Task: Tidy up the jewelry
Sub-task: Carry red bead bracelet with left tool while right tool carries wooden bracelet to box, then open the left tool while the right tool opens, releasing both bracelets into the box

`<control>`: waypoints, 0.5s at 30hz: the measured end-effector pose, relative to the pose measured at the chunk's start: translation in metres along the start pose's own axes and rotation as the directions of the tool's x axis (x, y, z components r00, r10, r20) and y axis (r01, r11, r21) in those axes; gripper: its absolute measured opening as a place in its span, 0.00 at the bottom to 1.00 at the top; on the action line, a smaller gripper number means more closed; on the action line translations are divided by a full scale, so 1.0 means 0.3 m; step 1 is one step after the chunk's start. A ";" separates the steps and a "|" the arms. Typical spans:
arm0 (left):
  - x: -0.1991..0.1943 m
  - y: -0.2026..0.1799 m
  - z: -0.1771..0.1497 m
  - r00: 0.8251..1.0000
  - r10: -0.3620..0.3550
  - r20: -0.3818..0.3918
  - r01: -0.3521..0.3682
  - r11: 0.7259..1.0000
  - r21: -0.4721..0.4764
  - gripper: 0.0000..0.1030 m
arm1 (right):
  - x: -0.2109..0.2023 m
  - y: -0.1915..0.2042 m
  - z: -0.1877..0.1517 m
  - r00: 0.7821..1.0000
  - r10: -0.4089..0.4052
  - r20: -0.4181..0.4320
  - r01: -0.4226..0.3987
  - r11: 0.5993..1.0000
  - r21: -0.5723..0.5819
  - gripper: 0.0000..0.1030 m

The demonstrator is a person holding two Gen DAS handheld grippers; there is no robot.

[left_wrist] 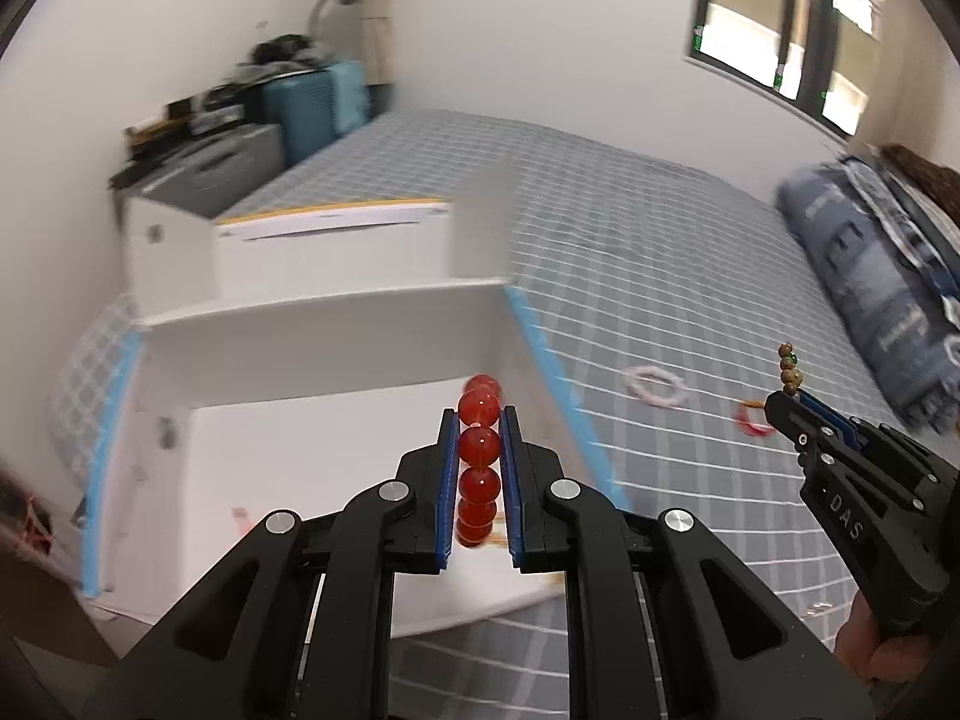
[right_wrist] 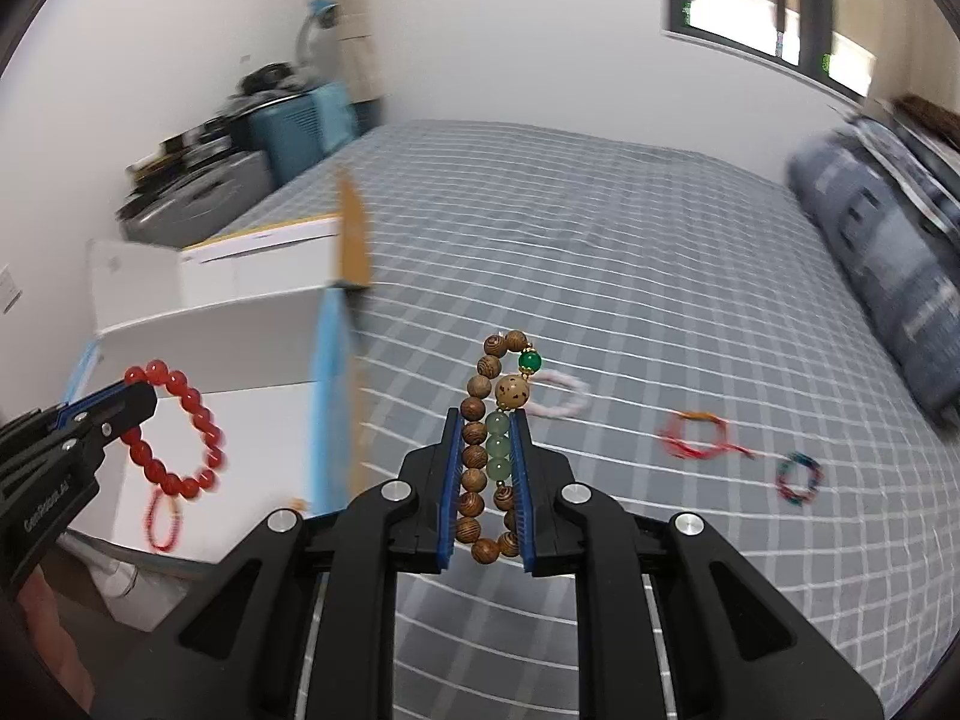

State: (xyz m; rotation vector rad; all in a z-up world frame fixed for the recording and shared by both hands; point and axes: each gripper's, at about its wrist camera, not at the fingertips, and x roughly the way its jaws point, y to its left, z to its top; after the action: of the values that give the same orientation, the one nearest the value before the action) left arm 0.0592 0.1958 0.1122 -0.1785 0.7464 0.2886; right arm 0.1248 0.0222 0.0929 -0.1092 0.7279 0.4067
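Reading "DAS" on our right gripper [right_wrist: 486, 420], clamped on wooden beads [right_wrist: 474, 462]; left gripper [left_wrist: 479, 420] clamps glossy red beads [left_wrist: 479, 447].

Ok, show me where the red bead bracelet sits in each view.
Left wrist: the red bead bracelet runs up the lower middle, clamped edge-on in the left gripper.
Right wrist: the bracelet hangs as a full loop at the far left, in front of the white box.
Shared landmark: the pink bracelet lying on the bed.
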 end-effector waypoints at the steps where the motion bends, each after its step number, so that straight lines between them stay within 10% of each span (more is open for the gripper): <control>1: -0.003 0.033 0.001 1.000 0.019 0.003 -0.019 1.000 -0.009 0.12 | 0.007 0.032 0.007 1.000 0.012 -0.001 -0.012 1.000 -0.011 0.14; 15: 0.105 0.437 -0.115 0.980 0.148 -0.133 -0.166 0.977 -0.131 0.12 | 0.225 0.481 -0.041 0.982 0.116 -0.150 -0.137 0.981 -0.139 0.14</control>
State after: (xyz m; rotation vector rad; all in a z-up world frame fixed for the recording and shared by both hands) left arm 0.0170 0.3170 0.0580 -0.2742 0.8636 0.4857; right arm 0.1052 0.1734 0.0449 -0.2345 0.8469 0.5799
